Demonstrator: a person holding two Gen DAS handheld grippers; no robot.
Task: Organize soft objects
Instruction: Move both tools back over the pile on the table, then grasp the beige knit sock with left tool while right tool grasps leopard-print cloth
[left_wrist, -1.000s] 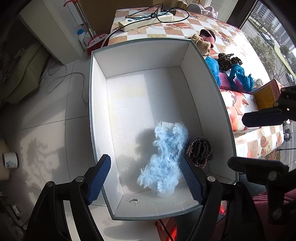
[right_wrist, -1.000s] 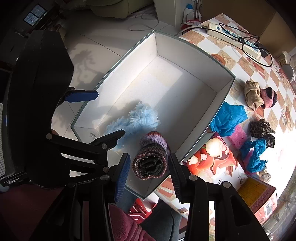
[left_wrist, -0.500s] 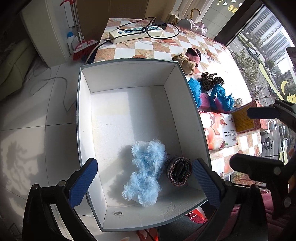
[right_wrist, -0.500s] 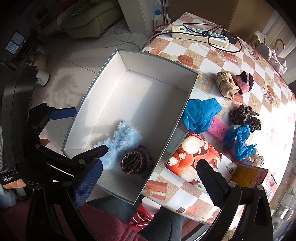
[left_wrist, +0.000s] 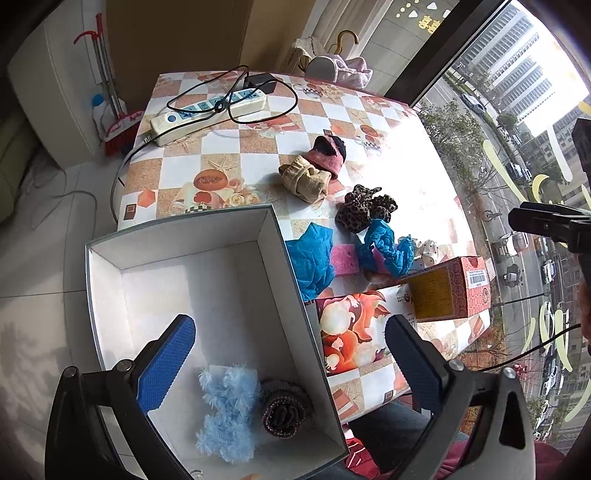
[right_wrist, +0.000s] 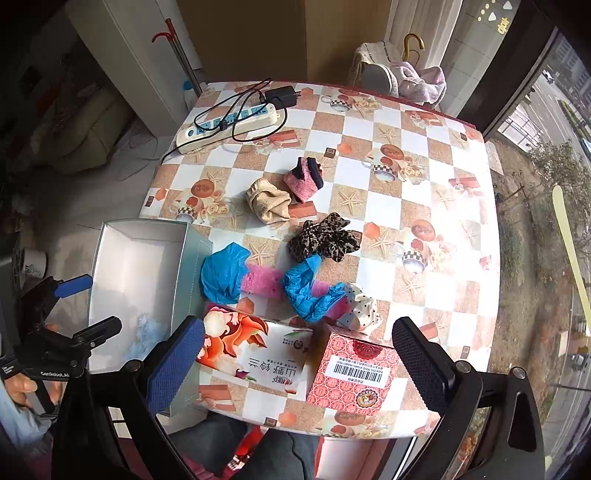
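Left wrist view: two soft things boxed, most still out on the tabletop.

Inside the white box (left_wrist: 110, 280), at its near end, lie a fluffy blue piece (left_wrist: 225, 413) and a dark knitted roll (left_wrist: 284, 408), touching. Both the left gripper (left_wrist: 291, 365) and the right gripper (right_wrist: 299, 365) stand wide apart and hold nothing. Left to gather, I judge: beige sock (right_wrist: 269, 205), pink sock (right_wrist: 304, 179), leopard scrunchie (right_wrist: 325, 240), blue cloths (right_wrist: 223, 273) and pink sponge (right_wrist: 264, 281), mid-table and beside the box's wall.
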